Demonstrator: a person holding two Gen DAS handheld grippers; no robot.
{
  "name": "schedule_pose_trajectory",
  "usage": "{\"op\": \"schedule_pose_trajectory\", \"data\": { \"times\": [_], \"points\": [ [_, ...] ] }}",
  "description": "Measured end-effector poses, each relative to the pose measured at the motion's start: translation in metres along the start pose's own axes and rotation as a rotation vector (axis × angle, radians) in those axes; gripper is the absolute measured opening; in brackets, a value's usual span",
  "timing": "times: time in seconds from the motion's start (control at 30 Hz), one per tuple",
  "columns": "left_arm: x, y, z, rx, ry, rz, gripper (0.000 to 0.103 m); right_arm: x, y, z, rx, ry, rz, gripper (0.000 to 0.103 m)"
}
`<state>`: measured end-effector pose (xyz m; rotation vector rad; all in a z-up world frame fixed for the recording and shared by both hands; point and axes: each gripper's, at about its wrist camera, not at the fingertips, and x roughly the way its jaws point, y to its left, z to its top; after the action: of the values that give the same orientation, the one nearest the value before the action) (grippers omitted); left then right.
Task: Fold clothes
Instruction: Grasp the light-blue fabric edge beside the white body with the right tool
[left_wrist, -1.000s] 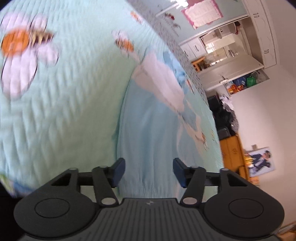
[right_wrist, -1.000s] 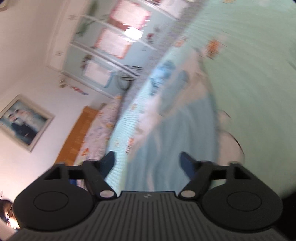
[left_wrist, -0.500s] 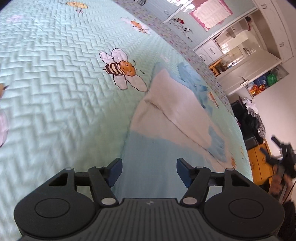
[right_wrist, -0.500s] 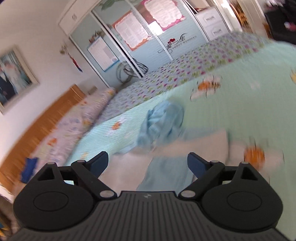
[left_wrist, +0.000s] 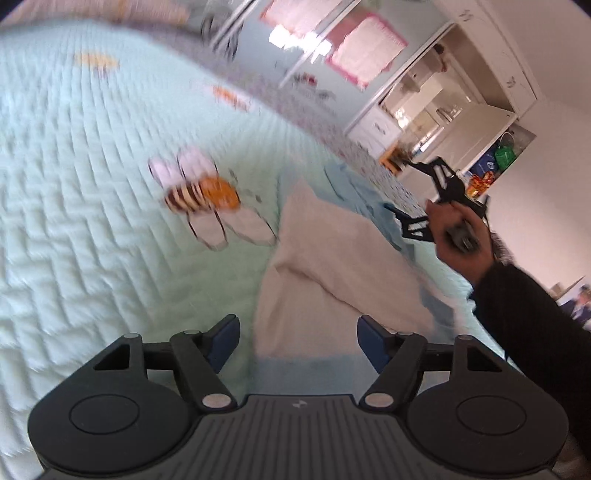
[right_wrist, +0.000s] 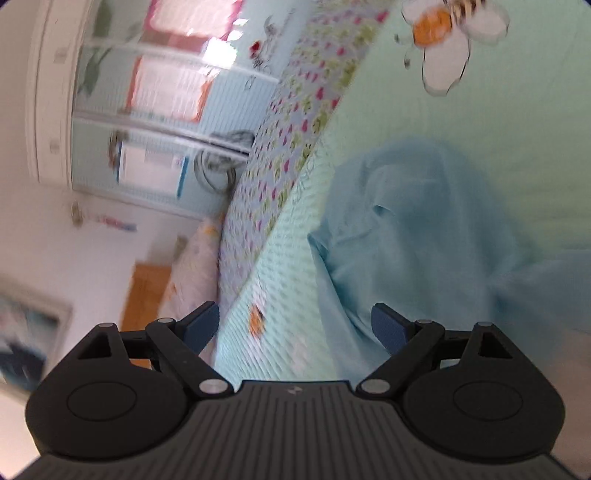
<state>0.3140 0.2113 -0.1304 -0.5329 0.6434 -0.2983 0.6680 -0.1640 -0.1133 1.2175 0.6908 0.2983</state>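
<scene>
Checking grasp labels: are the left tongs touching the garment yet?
Apart. Left wrist view: the left tongs, opening, have nothing pinched; the white-and-blue garment lies on the bed beyond its pads.

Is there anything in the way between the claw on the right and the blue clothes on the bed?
No, nothing visible blocks it. The right claw is open and empty, and the crumpled light blue garment lies just ahead of it on the green bedspread, with only bare quilt between them.
</scene>
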Motion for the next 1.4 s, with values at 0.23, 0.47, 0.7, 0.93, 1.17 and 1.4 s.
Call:
{"op": "schedule_pose_trajectory", "data": {
  "times": [0.23,0.47,0.7,0.93,1.17,1.4],
  "points": [
    [-0.003,0.001,-0.006,0.019,-0.018,0.02,0.078,0.059,-0.014,0.009,0.054,-0.067,-0.018,0.091],
    [-0.001,0.001,-0.008,0.03,-0.01,0.013,0.084,0.072,-0.017,0.017,0.067,-0.193,0.003,0.094],
    [0.003,0.004,-0.008,0.029,-0.008,0.007,0.086,0.074,-0.015,0.013,0.095,-0.273,-0.025,0.098],
    [0.001,0.006,-0.008,0.017,-0.005,0.005,0.087,0.024,-0.027,0.004,0.214,-0.161,-0.077,0.098],
    [0.004,0.002,-0.011,0.046,-0.007,0.013,0.09,-0.007,-0.039,0.042,0.202,-0.15,-0.133,0.099],
    [0.007,-0.001,-0.013,0.073,-0.009,0.019,0.093,0.004,-0.045,0.039,0.18,-0.248,0.014,0.099]
  ]
}}
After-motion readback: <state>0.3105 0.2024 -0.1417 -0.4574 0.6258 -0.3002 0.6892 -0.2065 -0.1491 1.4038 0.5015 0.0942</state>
